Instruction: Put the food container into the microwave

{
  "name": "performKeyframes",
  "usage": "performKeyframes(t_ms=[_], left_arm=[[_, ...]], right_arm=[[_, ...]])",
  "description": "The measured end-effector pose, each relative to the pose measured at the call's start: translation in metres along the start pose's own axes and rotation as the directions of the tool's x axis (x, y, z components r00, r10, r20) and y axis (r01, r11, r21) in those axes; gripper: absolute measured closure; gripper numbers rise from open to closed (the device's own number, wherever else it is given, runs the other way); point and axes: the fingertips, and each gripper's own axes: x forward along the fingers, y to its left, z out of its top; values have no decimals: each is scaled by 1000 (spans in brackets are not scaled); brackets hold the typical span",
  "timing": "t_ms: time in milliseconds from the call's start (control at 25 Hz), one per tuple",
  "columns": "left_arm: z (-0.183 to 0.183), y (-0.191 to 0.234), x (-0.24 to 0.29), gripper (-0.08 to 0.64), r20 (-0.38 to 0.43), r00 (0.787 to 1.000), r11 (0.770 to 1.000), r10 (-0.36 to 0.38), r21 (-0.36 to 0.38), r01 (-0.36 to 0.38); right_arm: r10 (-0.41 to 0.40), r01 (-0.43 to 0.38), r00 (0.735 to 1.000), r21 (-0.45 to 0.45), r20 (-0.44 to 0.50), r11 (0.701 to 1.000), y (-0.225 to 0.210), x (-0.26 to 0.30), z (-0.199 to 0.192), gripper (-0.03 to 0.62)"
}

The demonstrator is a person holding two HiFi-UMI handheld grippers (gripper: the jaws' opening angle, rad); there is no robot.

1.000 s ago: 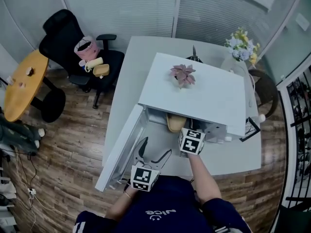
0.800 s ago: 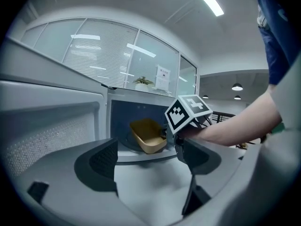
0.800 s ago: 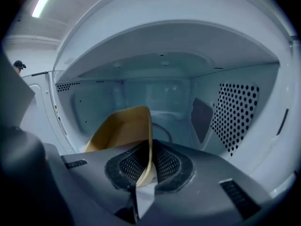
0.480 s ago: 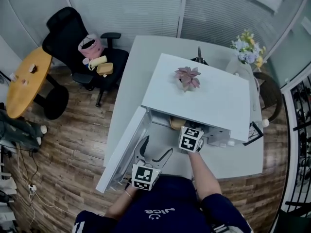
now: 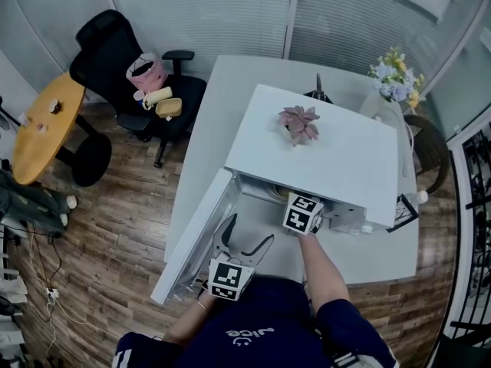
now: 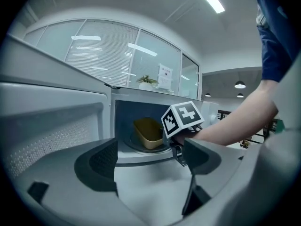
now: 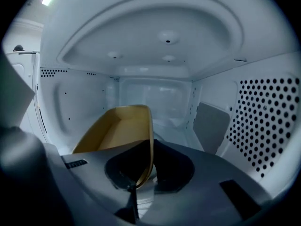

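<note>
The container point(image 7: 120, 131) is already inside the microwave point(image 5: 337, 159). The right claw point(image 7: 146, 171) reaches into the cavity from the near side and is clamped on the container's thin right-hand wall, one jaw inside the tub and one outside. From that grip, most of the container lies ahead and to the left. Its long axis runs near to far, straight into the cavity and roughly in line with the claw's own reach. It sits tilted over the turntable point(image 6: 136, 147), and I cannot tell whether its base is fully down. The coming move probably turns on this alignment: the jaws would need to part off the wall first, then draw straight back toward the near side, since a sideways pull would likely drag or tip the tub. The left claw point(image 6: 150, 168) is spread wide with nothing between its jaws. It hangs outside, near the front of the opening and just right of the open door point(image 5: 196, 236), so the right claw is by far the nearer to the container. By count there are one container, one microwave on one bench point(image 5: 222, 113), one door swung out to the near left, and two claws.
</note>
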Motion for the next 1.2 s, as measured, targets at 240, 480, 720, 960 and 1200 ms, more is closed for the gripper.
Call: performKeyframes(t_ms=[240,480,720,960,1200], left_arm=[[-1,-2,1,135,-5,1000,1000,1,8,-1],[-1,3,-1,135,-4,1000,998,31,-45,-31],[-3,2,1,135,-4,1000,998,28,-49,-28],[-4,6,-4,135,12,999,995,38,-90,-37],[0,8,-7,135,30,999,995,42,-92,-39]], right_arm=[[-22,22,1000,-83,1,996,1,10,6,554],[-26,27,1000,-103,10,994,2,9,5,529],[29,-28,1000,-71,11,997,5,13,5,438],[52,-50,998,-49,39,998,6,9,8,379],[85,-84,995,-19,61,996,13,0,16,334]])
